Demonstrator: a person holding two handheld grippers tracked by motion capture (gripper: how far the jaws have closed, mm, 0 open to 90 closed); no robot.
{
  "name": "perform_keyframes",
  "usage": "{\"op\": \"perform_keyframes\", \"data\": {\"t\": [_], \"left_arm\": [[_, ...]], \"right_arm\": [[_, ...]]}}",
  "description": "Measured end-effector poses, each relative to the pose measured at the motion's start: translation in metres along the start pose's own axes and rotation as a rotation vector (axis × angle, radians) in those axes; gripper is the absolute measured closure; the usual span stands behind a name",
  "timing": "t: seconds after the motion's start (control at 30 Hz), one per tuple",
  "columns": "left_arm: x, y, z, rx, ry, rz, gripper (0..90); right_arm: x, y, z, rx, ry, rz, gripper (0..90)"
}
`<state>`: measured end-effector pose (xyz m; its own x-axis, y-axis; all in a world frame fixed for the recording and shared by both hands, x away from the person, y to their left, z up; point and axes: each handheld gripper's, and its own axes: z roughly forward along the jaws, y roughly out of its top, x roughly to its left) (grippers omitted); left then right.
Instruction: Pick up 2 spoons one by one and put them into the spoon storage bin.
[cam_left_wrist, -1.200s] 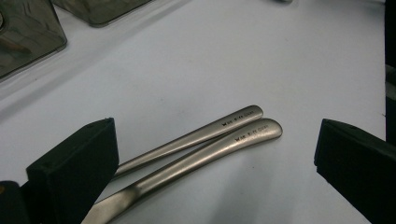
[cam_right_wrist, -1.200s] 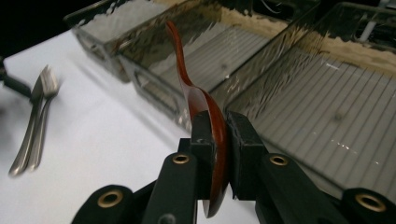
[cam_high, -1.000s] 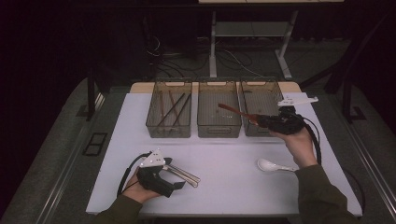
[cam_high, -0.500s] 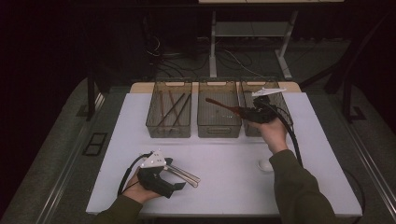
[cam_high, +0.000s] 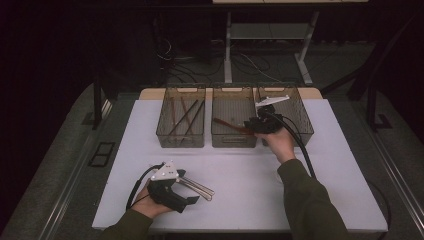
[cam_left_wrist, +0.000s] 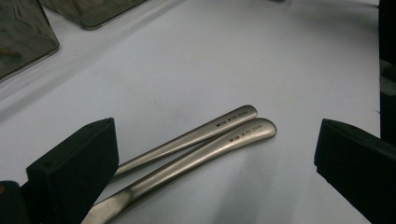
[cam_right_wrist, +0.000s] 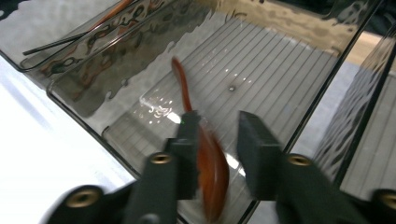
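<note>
My right gripper (cam_high: 252, 125) hangs over the middle clear bin (cam_high: 232, 142), pointing left. A brown wooden spoon (cam_right_wrist: 212, 163) is between its jaws, blurred, bowl near the camera and handle reaching down toward the bin floor (cam_right_wrist: 280, 60). The jaws have just been opening; the spoon lies along one pad and a gap shows at the other. In the high view the spoon (cam_high: 227, 125) slants into the bin. My left gripper (cam_high: 192, 189) rests at the table's front left, open wide, with two metal utensil handles (cam_left_wrist: 224, 135) lying on the table between its jaws (cam_left_wrist: 217, 122).
Three clear bins stand in a row at the back of the white table (cam_high: 240, 200). The left bin (cam_high: 180, 140) holds several dark sticks. The right bin (cam_high: 300, 125) sits just behind my right hand. The right gripper's cable trails back along the sleeve.
The right hand carried the brown spoon leftward from the right bin to over the middle bin and dipped. The left gripper stayed still.
</note>
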<state>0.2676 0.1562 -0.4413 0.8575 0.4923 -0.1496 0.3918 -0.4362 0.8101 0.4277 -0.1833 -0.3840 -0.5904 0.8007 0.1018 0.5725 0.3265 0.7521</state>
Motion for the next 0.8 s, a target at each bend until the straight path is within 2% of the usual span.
{"op": "perform_keyframes", "data": {"t": [0.1, 0.27, 0.47, 0.57, 0.63, 0.8], "left_arm": [[0.000, 0.000, 0.000, 0.001, 0.000, 0.000, 0.0], [0.000, 0.000, 0.000, 0.000, 0.000, 0.000, 0.0], [0.000, 0.000, 0.000, 0.004, 0.001, 0.001, 0.0], [0.001, 0.000, 0.000, 0.007, 0.002, 0.002, 0.0], [0.001, 0.000, -0.001, 0.012, 0.002, 0.008, 0.0], [0.002, 0.000, -0.001, 0.016, 0.002, 0.006, 0.0]], "right_arm": [[0.000, 0.001, -0.004, -0.021, -0.001, 0.003, 57.6], [-0.003, 0.001, -0.014, -0.052, 0.035, 0.021, 52.7], [-0.006, -0.001, -0.027, -0.064, 0.075, 0.007, 48.4], [-0.008, -0.004, -0.034, -0.068, 0.108, 0.024, 45.0], [-0.008, -0.007, -0.038, -0.063, 0.129, 0.014, 43.8], [-0.005, -0.016, -0.046, -0.058, 0.139, -0.014, 39.5]]}}
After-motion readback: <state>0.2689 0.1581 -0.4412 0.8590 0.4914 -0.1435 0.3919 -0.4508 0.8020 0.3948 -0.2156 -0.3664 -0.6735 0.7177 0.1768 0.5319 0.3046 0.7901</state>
